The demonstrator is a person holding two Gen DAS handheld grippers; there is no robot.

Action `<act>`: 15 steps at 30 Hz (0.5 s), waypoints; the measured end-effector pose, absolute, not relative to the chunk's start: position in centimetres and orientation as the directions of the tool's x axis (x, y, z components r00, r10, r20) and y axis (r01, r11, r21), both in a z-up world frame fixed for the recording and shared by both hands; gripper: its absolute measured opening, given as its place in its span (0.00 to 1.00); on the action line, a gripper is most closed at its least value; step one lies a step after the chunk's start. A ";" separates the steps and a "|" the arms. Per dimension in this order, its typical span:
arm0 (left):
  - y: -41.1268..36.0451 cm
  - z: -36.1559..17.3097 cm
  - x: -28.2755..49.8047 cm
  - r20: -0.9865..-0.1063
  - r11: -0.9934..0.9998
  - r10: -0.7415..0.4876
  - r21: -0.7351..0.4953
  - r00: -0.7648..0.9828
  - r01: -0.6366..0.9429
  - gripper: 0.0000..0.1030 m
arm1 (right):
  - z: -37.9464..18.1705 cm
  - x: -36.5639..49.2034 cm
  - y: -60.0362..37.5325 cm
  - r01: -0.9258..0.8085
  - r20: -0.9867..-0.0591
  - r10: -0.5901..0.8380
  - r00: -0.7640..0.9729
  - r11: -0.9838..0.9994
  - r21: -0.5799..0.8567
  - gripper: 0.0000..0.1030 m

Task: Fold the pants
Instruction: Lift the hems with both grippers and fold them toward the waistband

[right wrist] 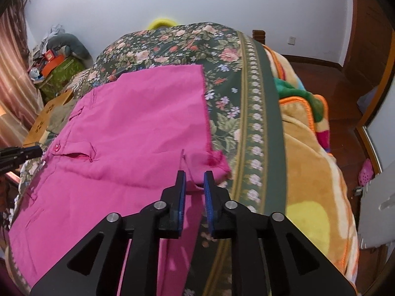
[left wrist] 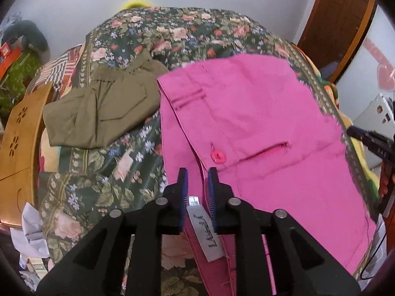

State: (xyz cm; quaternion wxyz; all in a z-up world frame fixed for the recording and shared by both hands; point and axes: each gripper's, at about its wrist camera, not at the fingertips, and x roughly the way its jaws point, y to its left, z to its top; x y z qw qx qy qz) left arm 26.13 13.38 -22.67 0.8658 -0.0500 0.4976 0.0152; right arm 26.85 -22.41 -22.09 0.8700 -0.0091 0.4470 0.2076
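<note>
Bedroom, floral bedspread (left wrist: 111, 162) as work surface. Pink pants (left wrist: 259, 113) lie centre frame, already doubled; waistband with button (left wrist: 218, 157) and white label (left wrist: 209, 231) at lower centre. Left gripper (left wrist: 197, 175) narrowly parted, straddling waistband edge, grip uncertain. Right gripper (right wrist: 194, 178) slightly open around frayed hem corner (right wrist: 217, 162). Judged step: pinching both ends for next fold; needs firm closure first. Thin, soft woven cloth, creases easily. Olive garment (left wrist: 103, 113) folded at centre left.

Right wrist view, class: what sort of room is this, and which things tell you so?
Most likely a home bedroom: a bed under a dark green floral bedspread, a fleecy orange-trimmed blanket beside it, and bright pink cotton pants spread on top.
</note>
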 end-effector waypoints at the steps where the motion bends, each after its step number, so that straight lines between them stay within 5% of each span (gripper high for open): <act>1: 13.6 -22.6 26.6 -0.863 0.994 -0.020 -0.072 0.505 -0.083 0.21 | -22.0 26.8 -22.5 -0.363 -0.783 0.348 0.516 0.917 0.168 0.23; 4: 13.9 -22.9 27.7 -0.867 0.992 -0.028 -0.086 0.497 -0.093 0.21 | -21.9 27.3 -23.1 -0.339 -0.778 0.337 0.531 0.926 0.170 0.32; 15: 14.2 -26.2 32.0 -0.896 0.972 -0.144 -0.209 0.420 -0.111 0.21 | -25.7 30.7 -22.5 -0.255 -0.807 0.368 0.462 0.927 0.277 0.32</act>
